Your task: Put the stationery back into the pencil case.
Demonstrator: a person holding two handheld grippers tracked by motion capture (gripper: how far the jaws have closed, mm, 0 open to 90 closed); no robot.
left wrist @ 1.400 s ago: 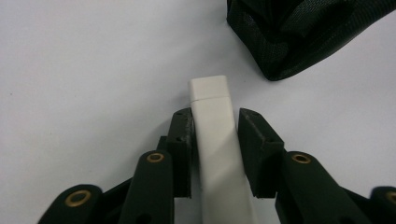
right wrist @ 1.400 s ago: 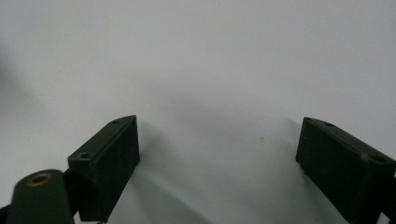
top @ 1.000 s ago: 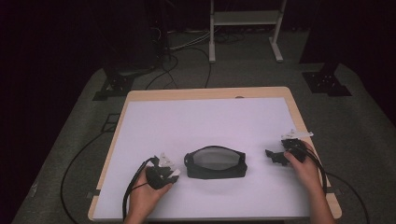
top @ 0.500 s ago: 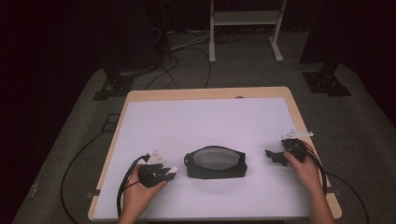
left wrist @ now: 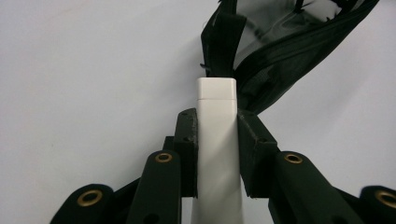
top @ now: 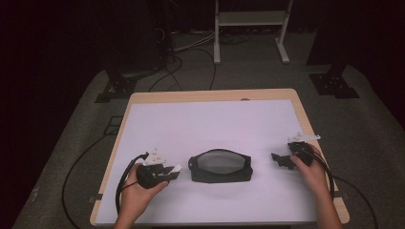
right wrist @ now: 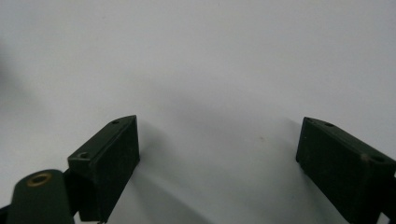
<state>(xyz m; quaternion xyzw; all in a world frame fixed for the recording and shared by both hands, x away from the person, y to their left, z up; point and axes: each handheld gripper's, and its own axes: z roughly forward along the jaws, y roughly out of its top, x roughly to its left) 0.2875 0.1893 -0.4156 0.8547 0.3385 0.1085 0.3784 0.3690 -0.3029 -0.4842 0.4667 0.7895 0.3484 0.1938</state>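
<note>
Pouch (top: 220,165), black with a mesh or clear top panel, lies flat on the white mat (top: 210,129) near the front edge of the table (top: 210,95), roughly centred between the two hands. In the left gripper view we see its dark fabric and zipper edge (left wrist: 280,56) just past the jaw tips, with the mesh panel above.

Left gripper (top: 167,172): we see it just beside the pouch's left end, held in the left hand (top: 141,191), jaws pointing toward the pouch. The jaws are clamped on a white bar (left wrist: 215,154), a flat rectangular piece with a cap-like end. The bar sticks out past the jaw tips, and its end sits at the pouch's edge; we cannot tell whether it touches the fabric. In the high view the bar's white tip (top: 175,168) lies just short of the pouch.

Right gripper (top: 282,160): we see it near the right edge of the mat, well apart from the pouch, held in the right hand (top: 310,167). Its jaws stand wide apart with nothing between them; its own view shows bare white mat (right wrist: 210,70) between and beyond the two black pads (right wrist: 112,158).

Cables (top: 119,186) trail from both grippers off the front of the table. Beyond the table we note grey carpet (top: 71,124), black stand bases and a white frame (top: 250,19) at the back.
</note>
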